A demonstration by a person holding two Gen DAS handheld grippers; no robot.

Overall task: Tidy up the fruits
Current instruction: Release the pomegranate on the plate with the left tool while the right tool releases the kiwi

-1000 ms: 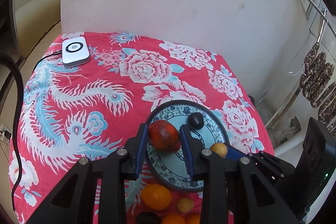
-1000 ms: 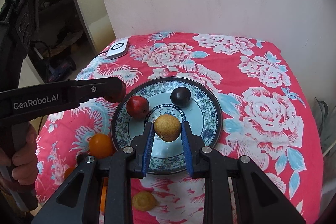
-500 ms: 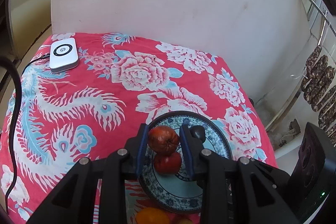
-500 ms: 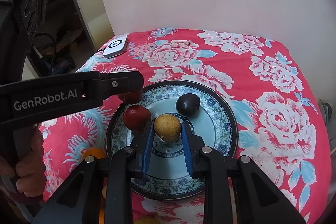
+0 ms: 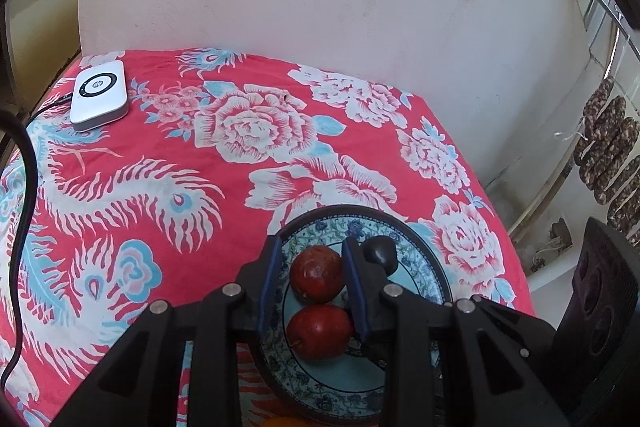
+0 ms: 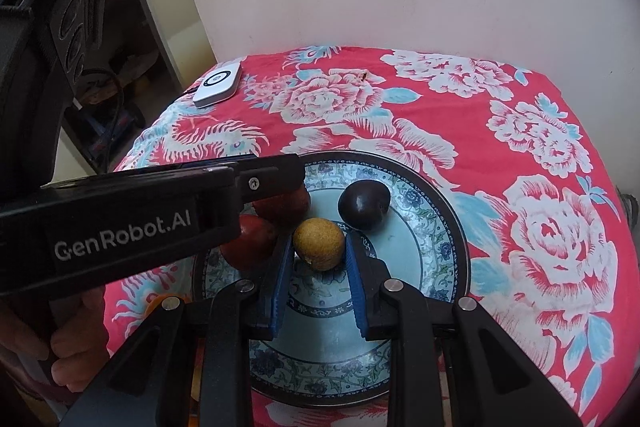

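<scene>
Left gripper [image 5: 310, 269] is clamped on a dark red fruit [image 5: 316, 279] over the patterned plate [image 5: 424, 267], seemingly just above a second red fruit [image 5: 319, 331], while a small yellow fruit [image 6: 319, 243] is gripped by the right gripper [image 6: 319, 247] near a dark plum [image 6: 364, 205].

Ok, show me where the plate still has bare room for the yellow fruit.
Free: the plate's right and near parts, beside the dark plum. Crowded: its left side, where two red fruits sit under the left gripper. The right gripper holds the yellow fruit.
</scene>
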